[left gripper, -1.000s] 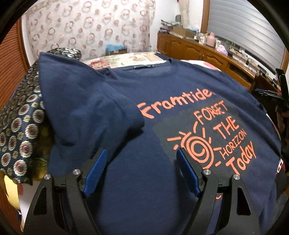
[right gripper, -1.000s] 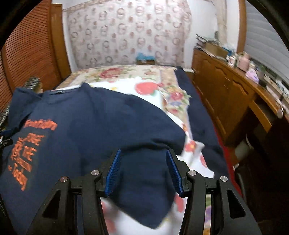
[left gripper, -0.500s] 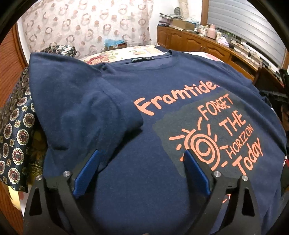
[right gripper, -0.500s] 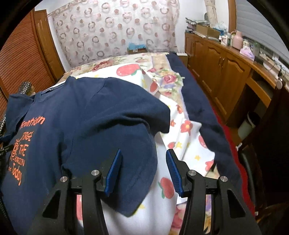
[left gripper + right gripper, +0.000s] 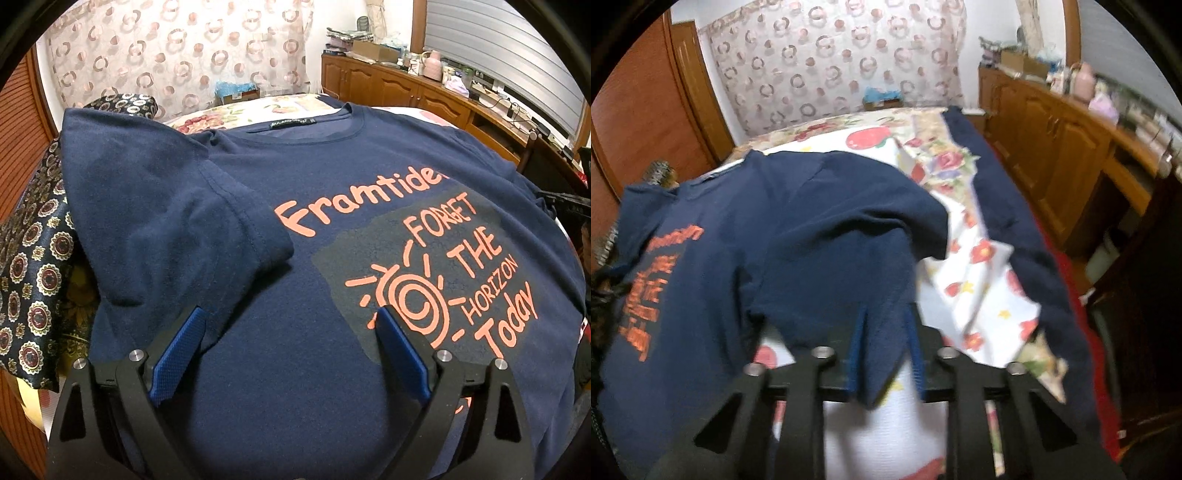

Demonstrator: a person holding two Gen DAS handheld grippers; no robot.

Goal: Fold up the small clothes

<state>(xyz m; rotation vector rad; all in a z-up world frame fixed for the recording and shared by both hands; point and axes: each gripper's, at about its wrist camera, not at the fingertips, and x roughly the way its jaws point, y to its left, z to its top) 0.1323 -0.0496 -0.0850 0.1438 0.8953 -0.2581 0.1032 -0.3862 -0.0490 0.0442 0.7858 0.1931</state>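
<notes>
Lying chest-up on a bed, a navy T-shirt [image 5: 332,387] with orange lettering fills both of our views. Its collar points toward the curtain [image 5: 177,55] at the far wall, and one sleeve [image 5: 166,229] is folded in over the chest, its cuff lying just beside the word "Framtide".

Our left gripper [image 5: 291,347] hovers low over the shirt's lower half, its blue pads spread wide apart with only flat cloth between them and nothing pinched. A dark patterned cloth [image 5: 33,280] hangs beside the shirt on that side.

From the right wrist, the shirt [image 5: 701,295] shows side-on, and the picture is smeared by blur. Our right gripper [image 5: 884,354] has its blue pads drawn close on the hem of the other sleeve [image 5: 871,266], pinching a flap of navy cloth between them. That sleeve is raised off the bed and arches above the flowered sheet [image 5: 982,295].

A dark blue blanket [image 5: 1034,258] runs along the sheet's outer edge. Beyond it stands a row of wooden cabinets [image 5: 1052,147] with clutter on top, too blurred for us to tell apart. A reddish wooden door [image 5: 639,122] stands at the room's other side.
</notes>
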